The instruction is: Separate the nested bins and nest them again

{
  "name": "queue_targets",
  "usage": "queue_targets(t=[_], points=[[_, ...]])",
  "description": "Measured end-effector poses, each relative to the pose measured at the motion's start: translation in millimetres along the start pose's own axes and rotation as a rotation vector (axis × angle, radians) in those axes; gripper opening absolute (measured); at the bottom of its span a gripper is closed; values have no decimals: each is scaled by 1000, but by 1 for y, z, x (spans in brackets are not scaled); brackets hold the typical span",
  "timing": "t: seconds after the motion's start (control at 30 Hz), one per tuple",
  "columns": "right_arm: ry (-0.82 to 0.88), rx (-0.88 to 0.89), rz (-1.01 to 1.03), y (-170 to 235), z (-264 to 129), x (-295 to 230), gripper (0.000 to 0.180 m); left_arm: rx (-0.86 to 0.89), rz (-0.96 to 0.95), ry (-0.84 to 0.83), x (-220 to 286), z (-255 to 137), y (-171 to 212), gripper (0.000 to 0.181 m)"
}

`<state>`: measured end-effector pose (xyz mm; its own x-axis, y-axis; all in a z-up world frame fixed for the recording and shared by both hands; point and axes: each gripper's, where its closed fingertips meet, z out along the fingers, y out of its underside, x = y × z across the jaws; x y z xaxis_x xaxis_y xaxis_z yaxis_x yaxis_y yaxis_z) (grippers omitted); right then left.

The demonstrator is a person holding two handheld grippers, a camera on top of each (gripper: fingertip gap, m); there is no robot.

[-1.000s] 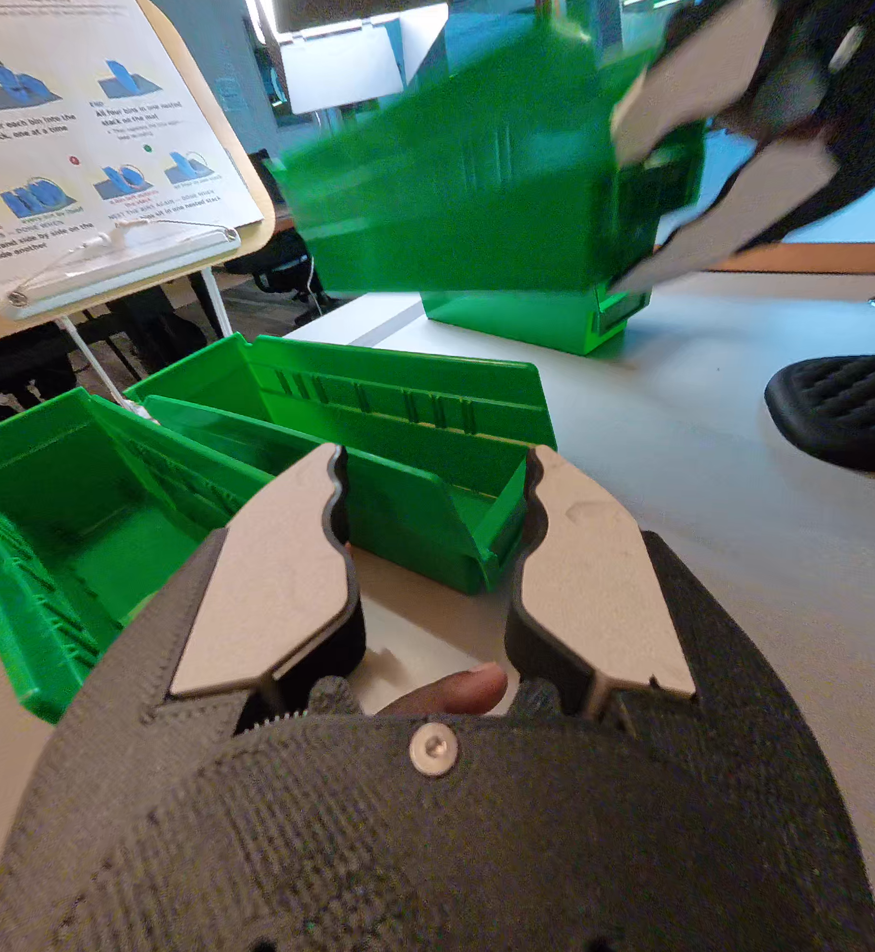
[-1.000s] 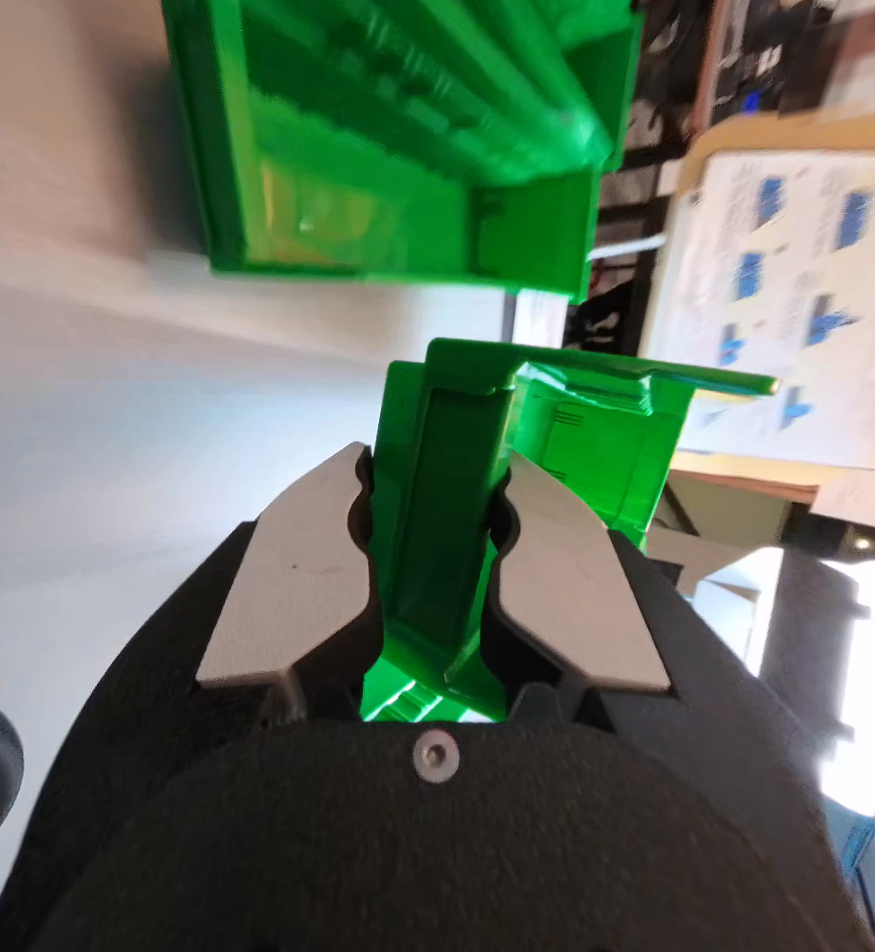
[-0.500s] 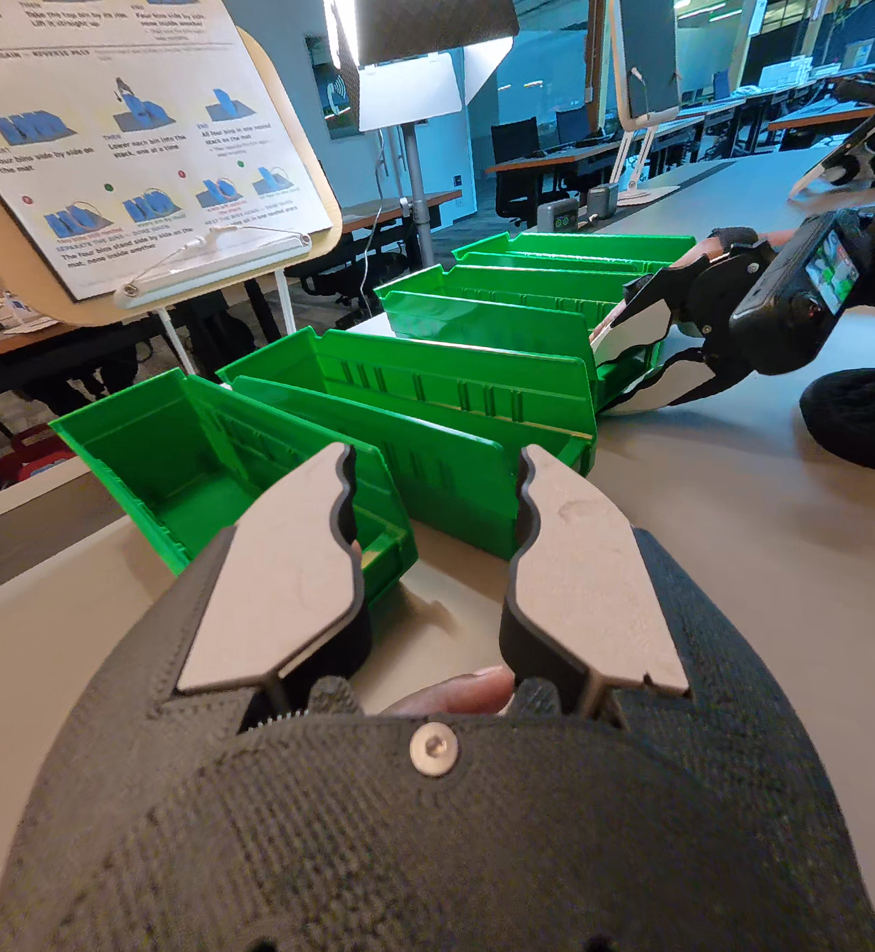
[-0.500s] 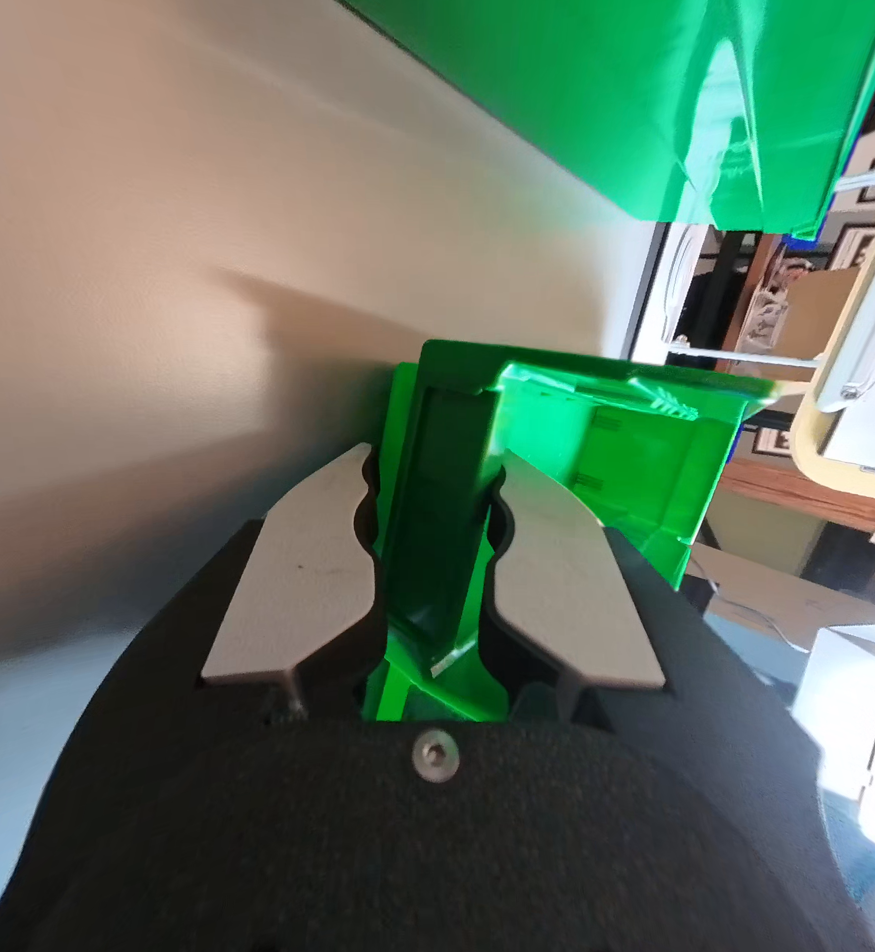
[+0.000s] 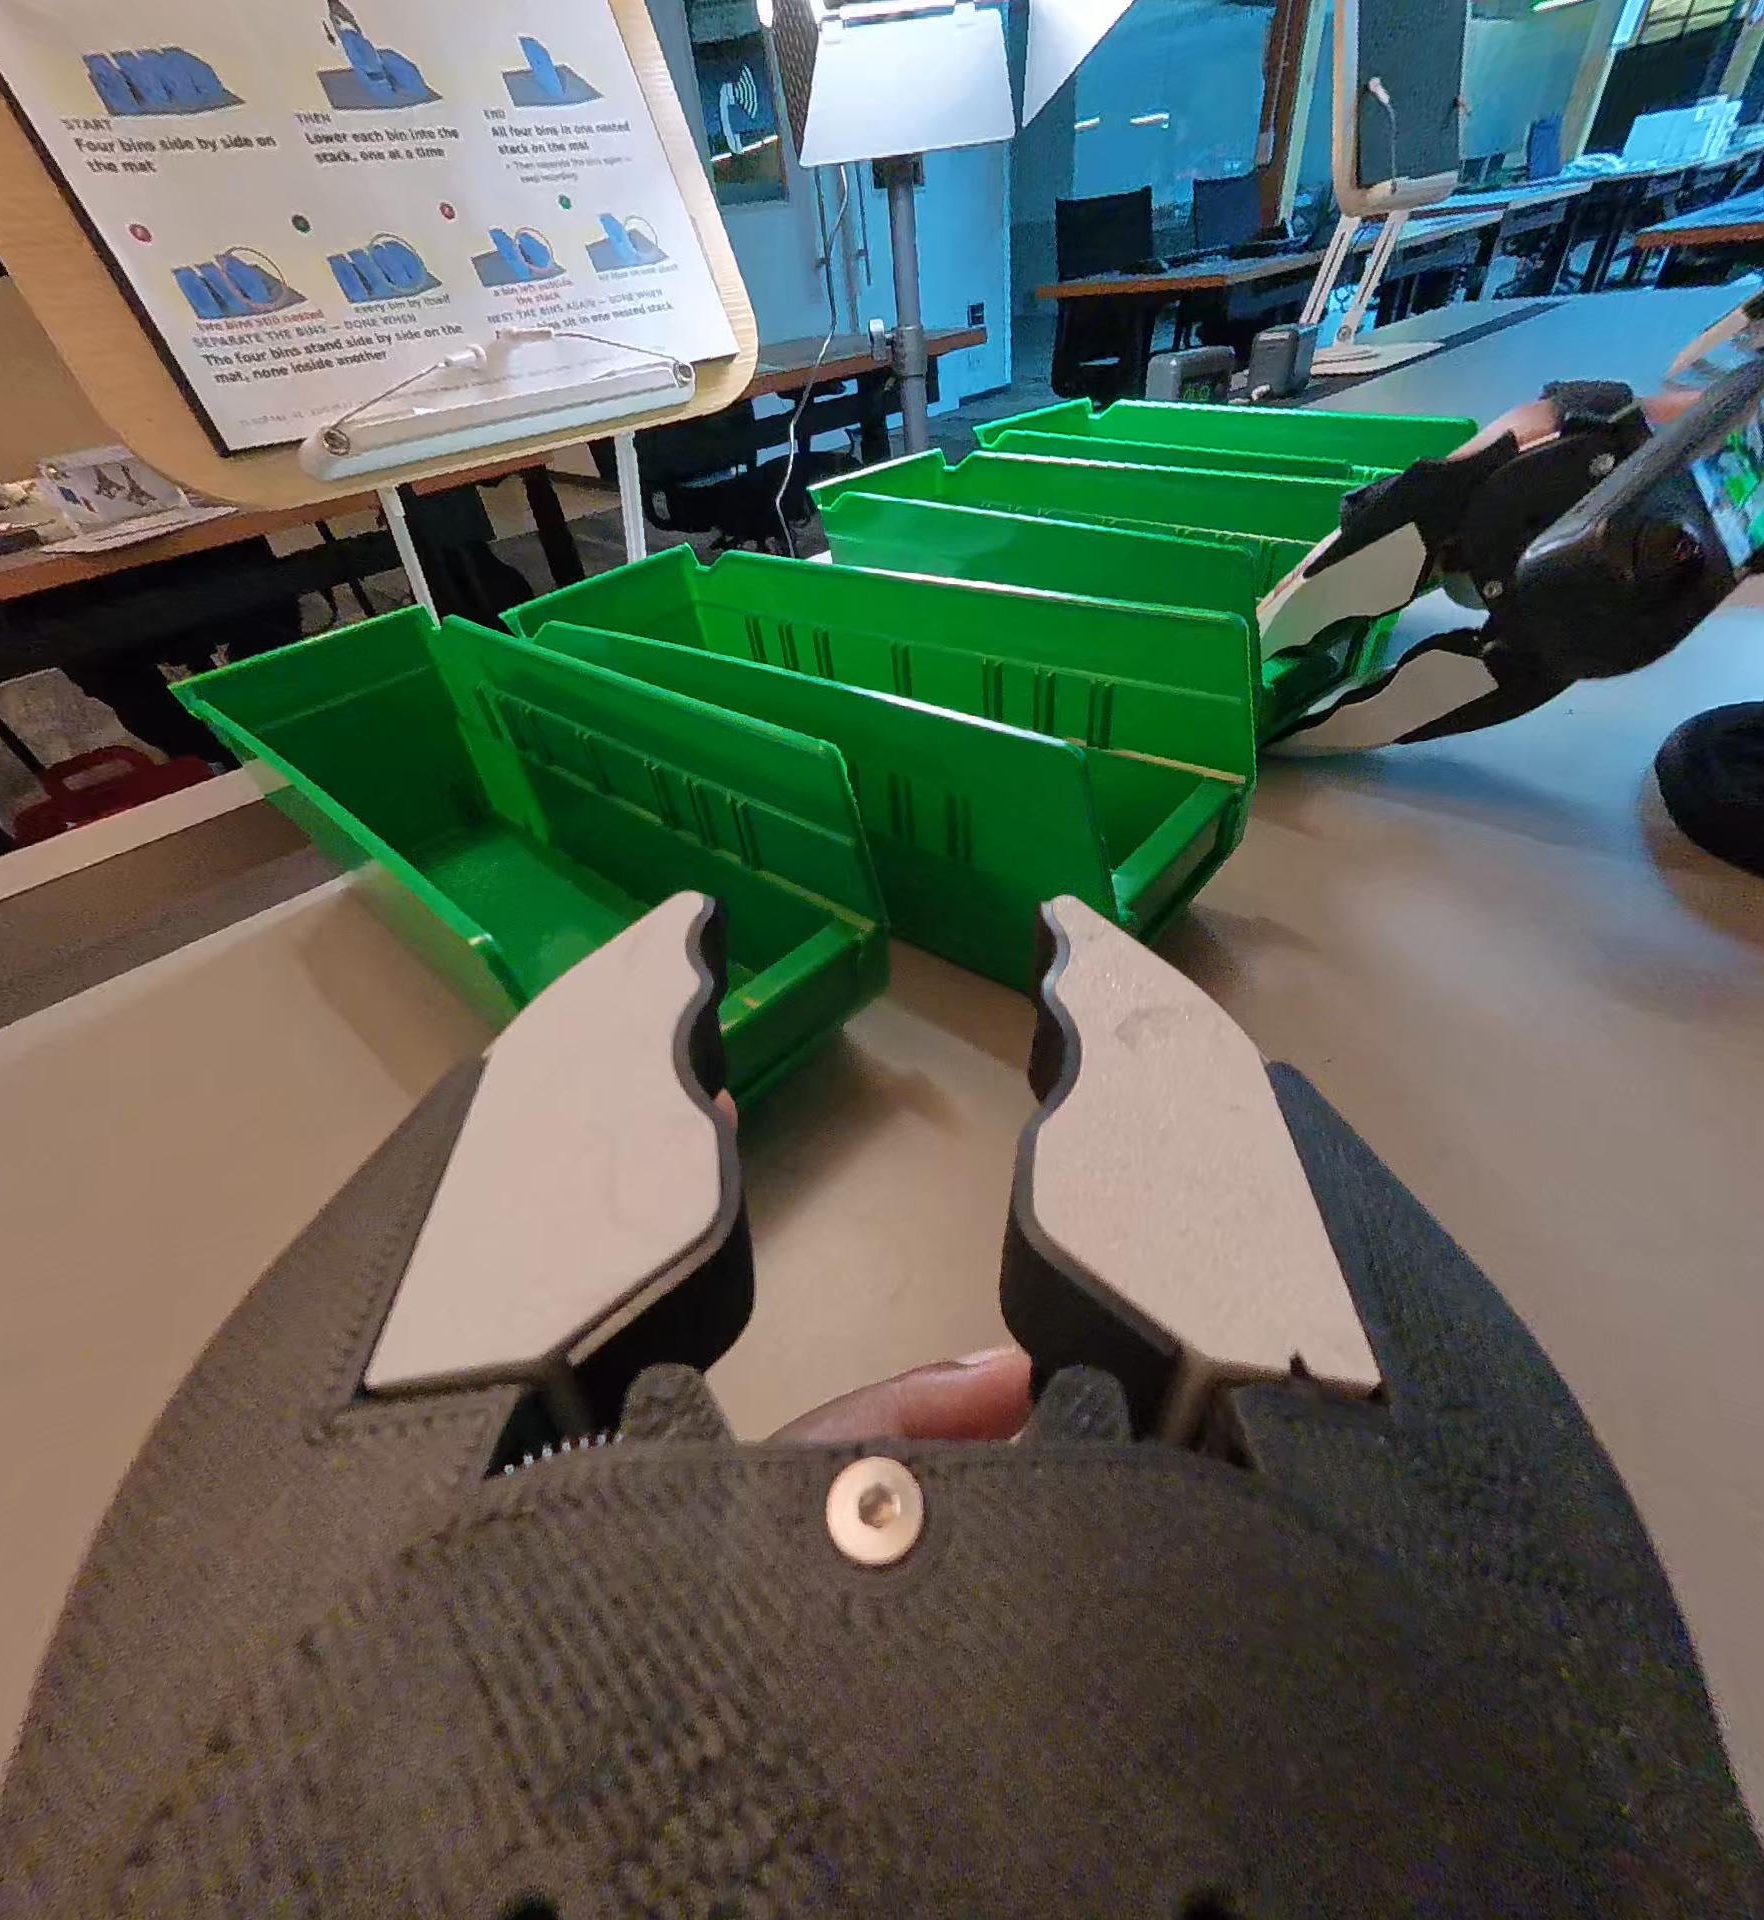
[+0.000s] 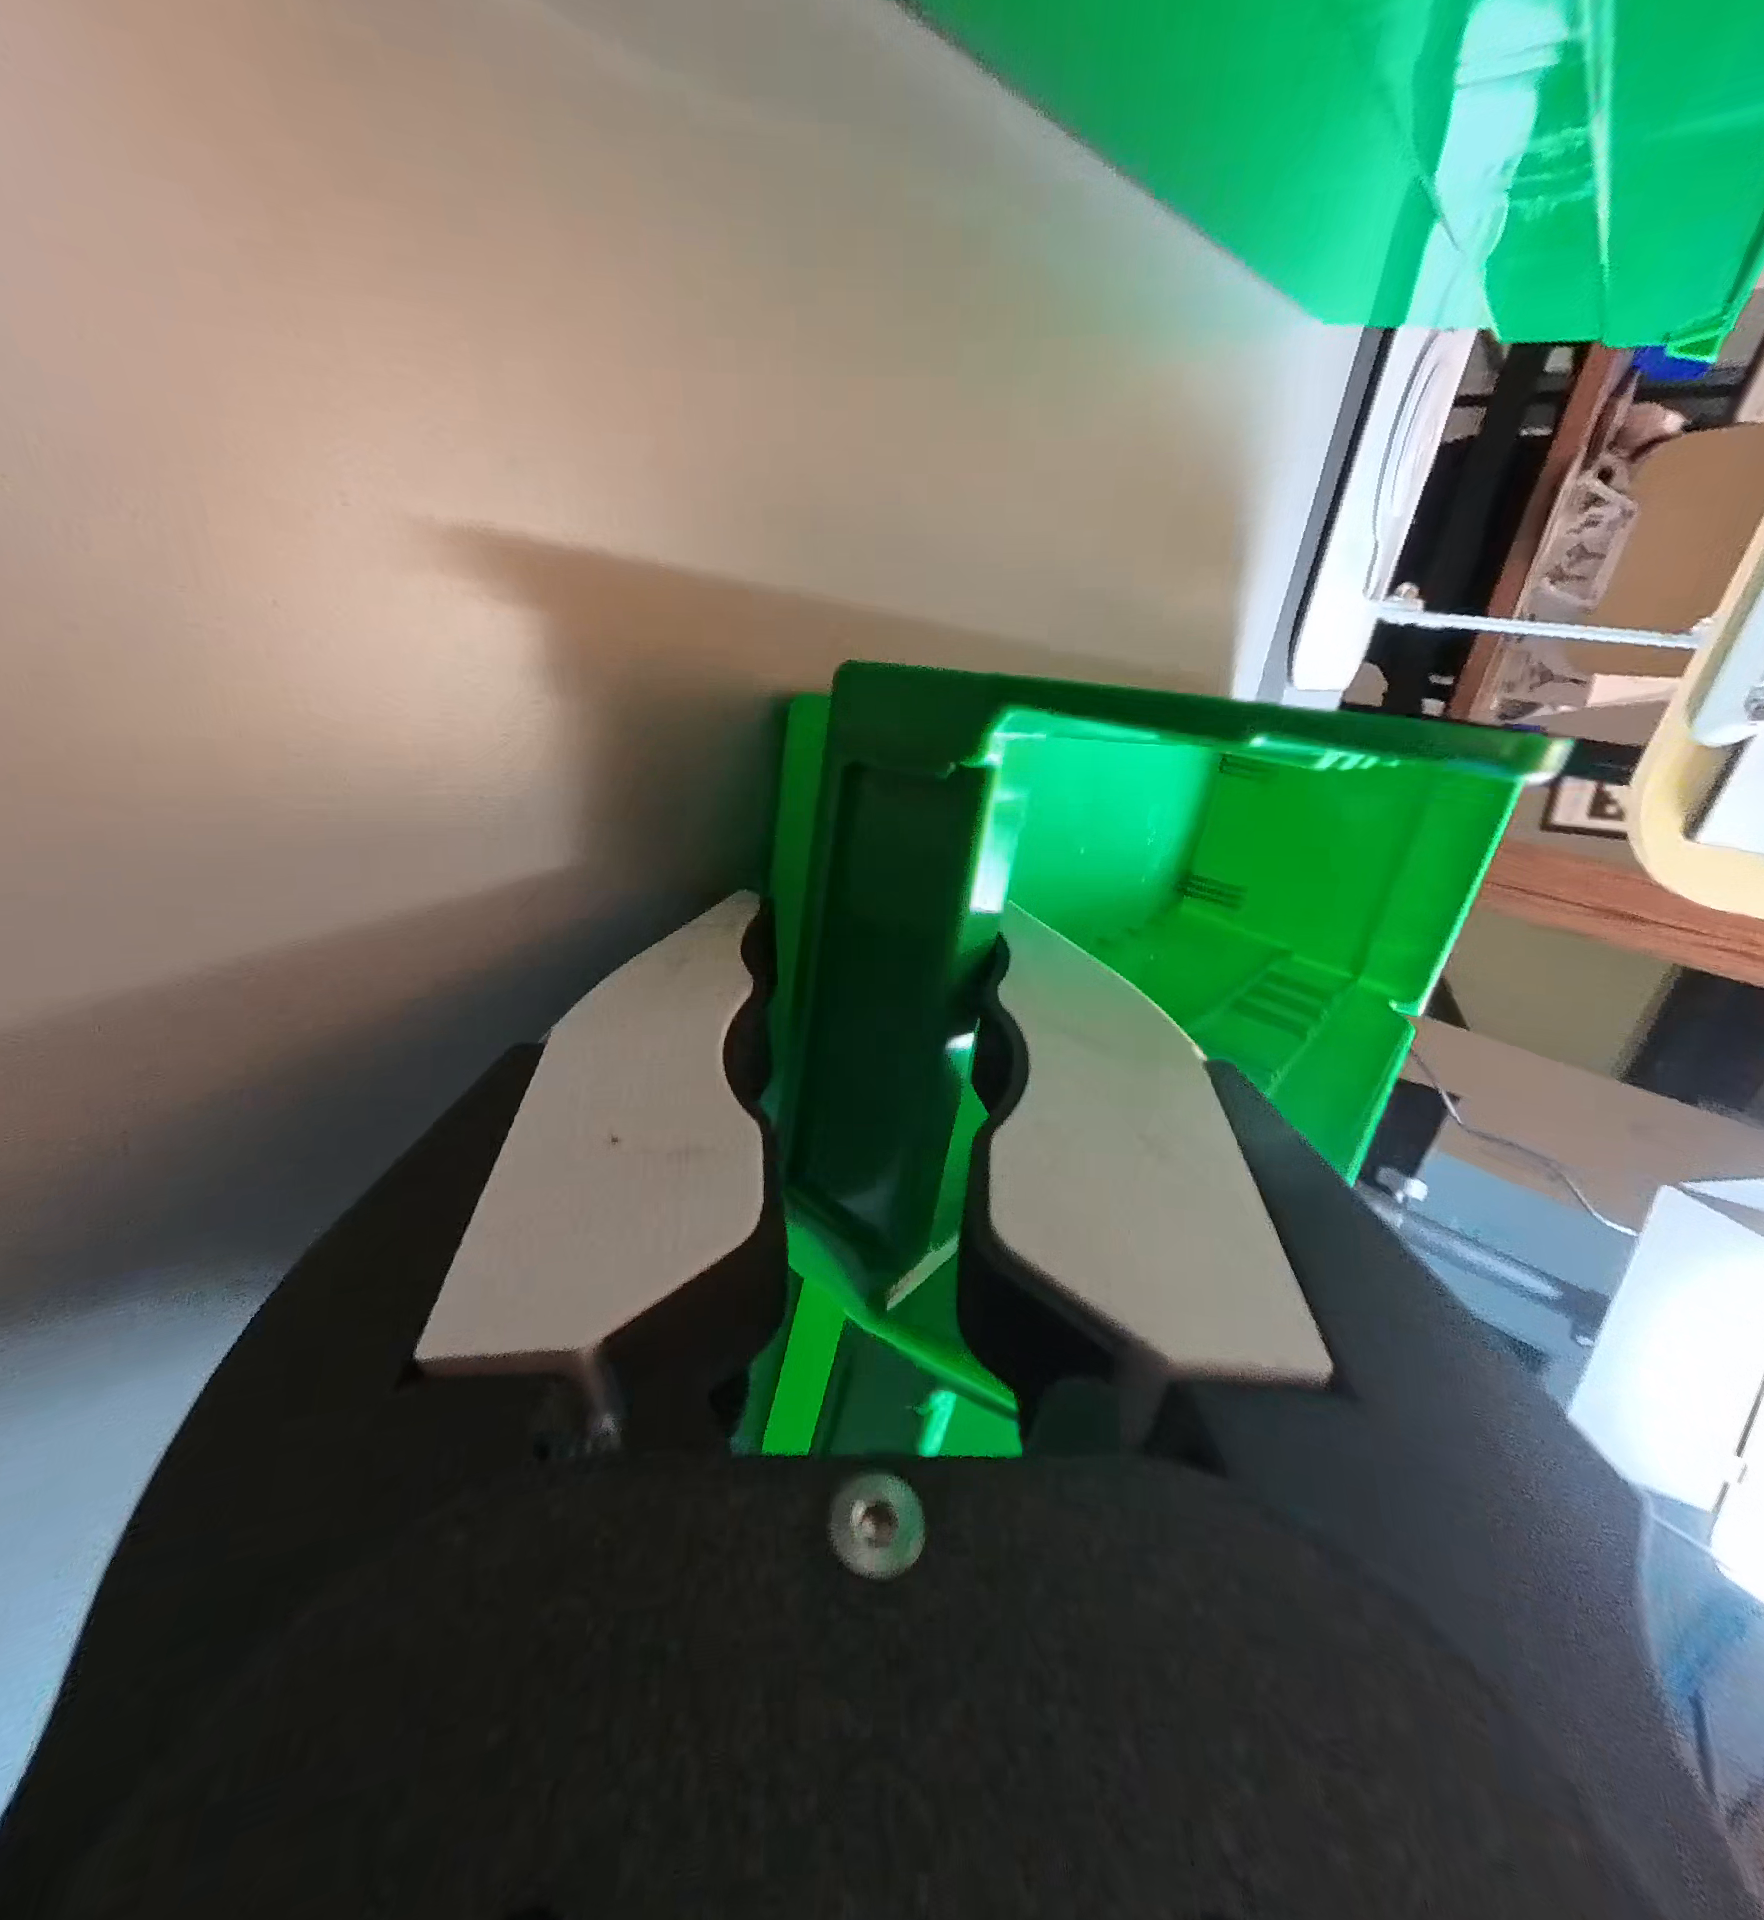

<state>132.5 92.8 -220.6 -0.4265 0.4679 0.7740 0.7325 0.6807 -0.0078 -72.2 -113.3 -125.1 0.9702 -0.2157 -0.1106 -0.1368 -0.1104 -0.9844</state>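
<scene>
Here our right hand-held gripper clamps a green bin's front lip; our left hand-held gripper hangs open, empty. Stiff, light, probably slick plastic; rims suit gripping.

Down it comes: the green bin the right claw swung through the air a second ago now sits on the tabletop, lined up beside the others.

Green bins: glossy moulded plastic, ribbed walls. Table: smooth matt beige top. Left gripper: rough ridged black plastic body, matt grey fingers. Instruction sheet: paper on wooden board.
</scene>
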Motion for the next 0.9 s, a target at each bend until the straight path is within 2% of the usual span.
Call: queue_targets(t=[0.47,0.6,0.7,0.8,0.9], points=[[20,42,40,-18,4,8,35,-56,42,18,8,8,15,54],[70,299,218,-66,-43,26,39,-50,26,13,4,7,15,53],[44,443,195,-120,-78,22,36,-55,-5,29,5,10,16,53],[-7,409,73,-158,-74,7,39,-66,-19,49,10,12,18,53],[-57,288,44,-171,-39,2,42,-50,-16,44,10,7,15,54]])
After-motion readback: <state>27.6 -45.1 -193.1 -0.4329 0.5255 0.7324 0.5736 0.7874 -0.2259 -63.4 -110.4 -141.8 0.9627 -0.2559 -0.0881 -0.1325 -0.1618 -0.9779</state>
